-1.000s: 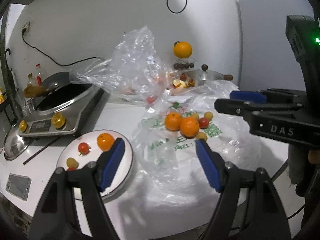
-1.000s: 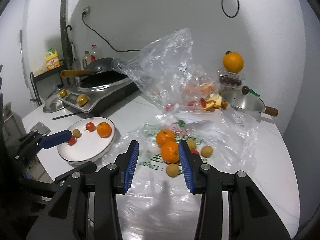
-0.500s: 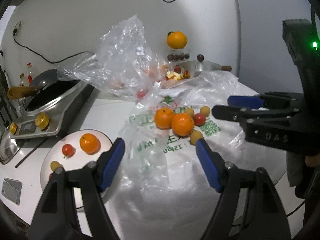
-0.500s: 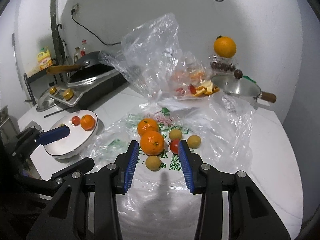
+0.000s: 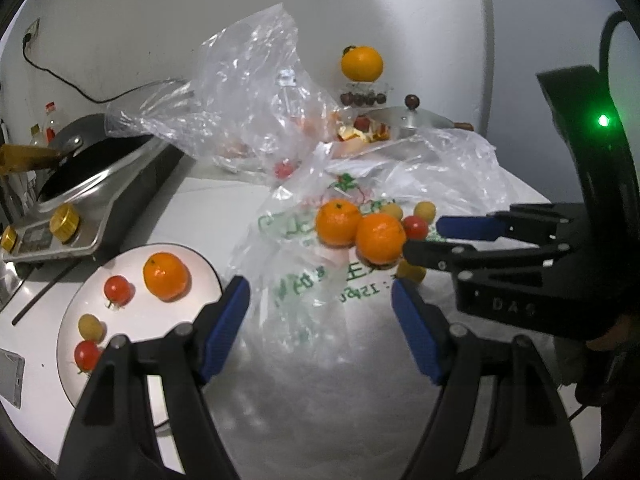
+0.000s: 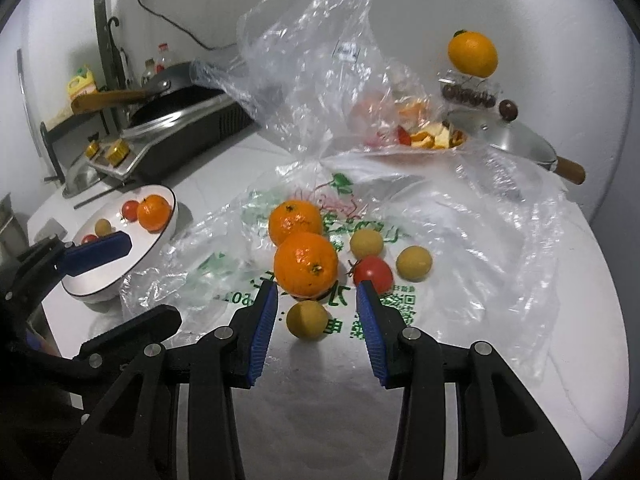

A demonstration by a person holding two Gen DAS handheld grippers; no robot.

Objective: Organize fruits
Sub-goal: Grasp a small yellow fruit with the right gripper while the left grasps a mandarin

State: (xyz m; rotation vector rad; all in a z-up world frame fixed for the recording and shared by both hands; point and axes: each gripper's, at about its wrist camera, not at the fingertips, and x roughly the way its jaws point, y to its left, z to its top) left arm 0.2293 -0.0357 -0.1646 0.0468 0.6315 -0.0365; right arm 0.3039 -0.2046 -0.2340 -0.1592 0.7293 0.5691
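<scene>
Right wrist view: right claw (image 6: 316,308) parted, empty, straddling small yellow fruit (image 6: 307,319) on plastic bag (image 6: 500,216), orange (image 6: 306,264) at 12 o'clock. Left claw (image 5: 320,312) wide, empty; plate (image 5: 196,264) at 9 o'clock. Reaching step; next: lower, clench, carry to plate.

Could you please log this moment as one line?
right hand-held gripper: open, nothing held, small yellow fruit between fingers | left hand-held gripper: open, empty | plate: five fruits
</scene>
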